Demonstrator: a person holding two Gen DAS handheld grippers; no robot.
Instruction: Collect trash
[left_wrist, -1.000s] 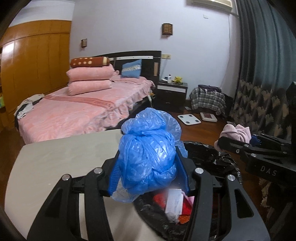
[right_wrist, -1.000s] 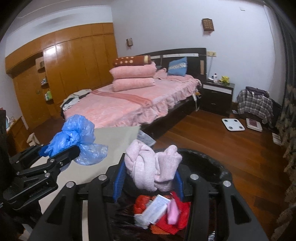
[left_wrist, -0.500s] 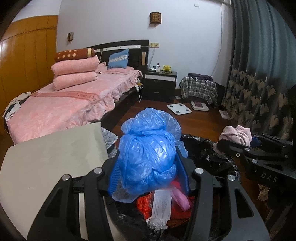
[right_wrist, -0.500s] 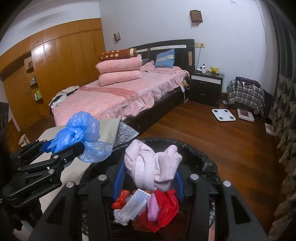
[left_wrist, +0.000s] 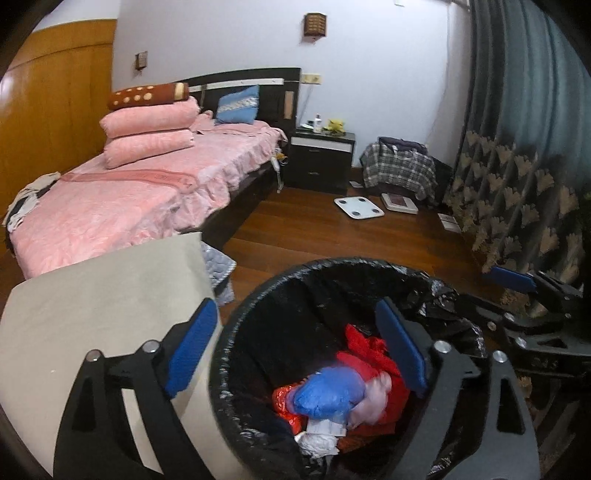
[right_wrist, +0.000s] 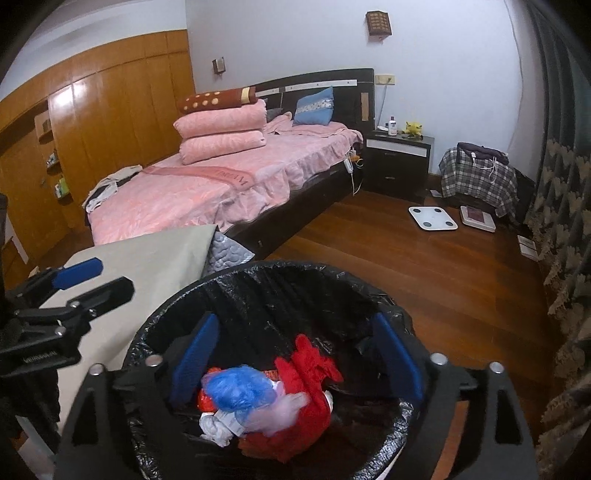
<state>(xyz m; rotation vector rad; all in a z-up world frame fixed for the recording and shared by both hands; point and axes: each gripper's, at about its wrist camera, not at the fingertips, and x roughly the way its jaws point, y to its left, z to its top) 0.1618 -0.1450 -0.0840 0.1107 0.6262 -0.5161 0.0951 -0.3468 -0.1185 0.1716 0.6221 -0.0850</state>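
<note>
No writing reads clearly. Left claw (left_wrist: 295, 350) and right claw (right_wrist: 295, 358), gaping empty, have dropped the blue bag (left_wrist: 325, 393) and pink cloth (right_wrist: 284, 406) into the black-lined bin (left_wrist: 258, 306) beside the worktop (left_wrist: 92, 295)

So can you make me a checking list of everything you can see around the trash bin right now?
Surface: grey table beside the bin, bare where visible.
Job's things: black-lined trash bin holds a blue plastic bag, a pale pink cloth, blurred, red wrappers and white paper.
Clutter: white scale and a flat box on the wood floor; plaid cloth over something by the curtain.
Grippers: left gripper open and empty above the bin; right gripper open and empty above the bin.
Cables: white cord hanging at the bed's side.
Surroundings: pink bed, dark nightstand, wooden wardrobe, patterned curtain.
</note>
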